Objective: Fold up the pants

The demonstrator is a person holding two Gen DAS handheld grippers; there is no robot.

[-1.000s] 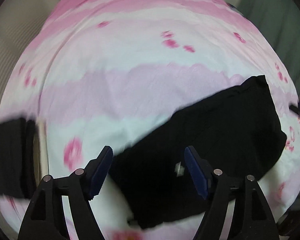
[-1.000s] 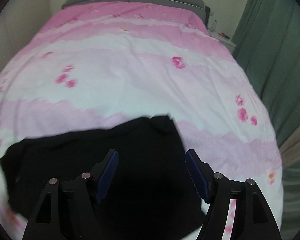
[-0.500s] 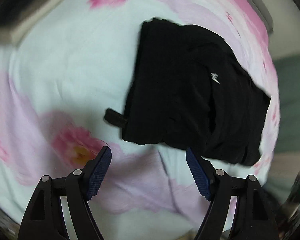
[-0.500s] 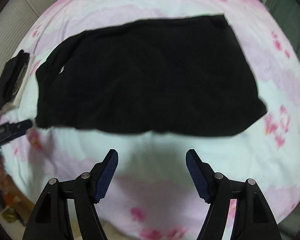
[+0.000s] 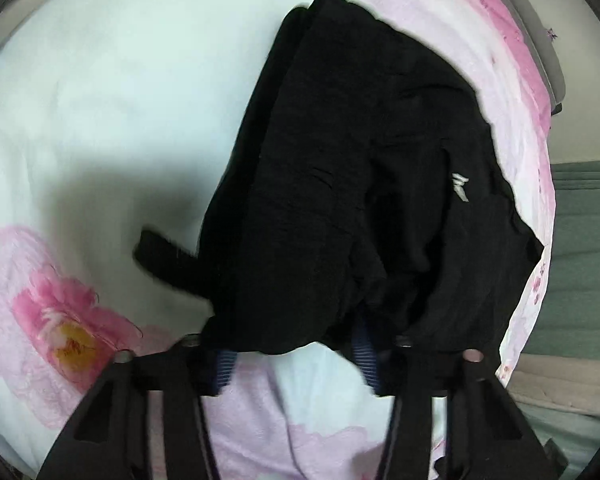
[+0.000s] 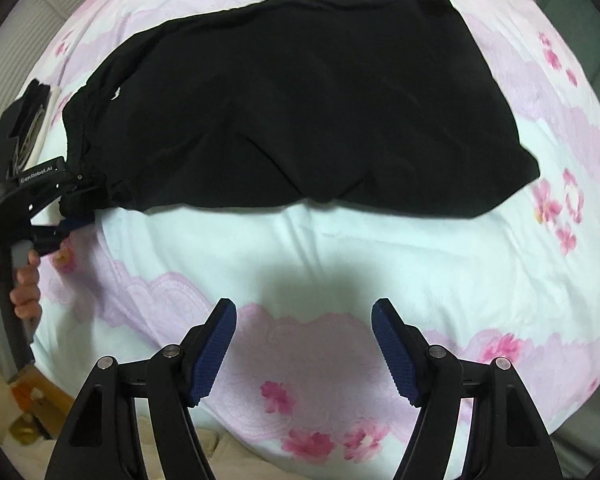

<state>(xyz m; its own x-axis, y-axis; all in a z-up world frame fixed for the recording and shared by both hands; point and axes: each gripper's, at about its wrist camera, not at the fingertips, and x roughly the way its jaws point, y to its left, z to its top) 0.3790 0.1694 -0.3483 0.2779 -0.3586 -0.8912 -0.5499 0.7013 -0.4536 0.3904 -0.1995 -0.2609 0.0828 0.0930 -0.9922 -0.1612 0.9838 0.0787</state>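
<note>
Left gripper (image 5: 296,354) sits at six o'clock in its own view, its blue-padded fingers (image 5: 365,354) spread apart with their tips hidden under black cloth. From the right wrist view the same gripper (image 6: 74,204) appears at nine o'clock, gripped by the person's left hand (image 6: 22,280) around a grey handle. Right gripper (image 6: 304,344) sits at six o'clock, fingers (image 6: 216,344) wide apart, holding nothing, hovering above the bed.
</note>
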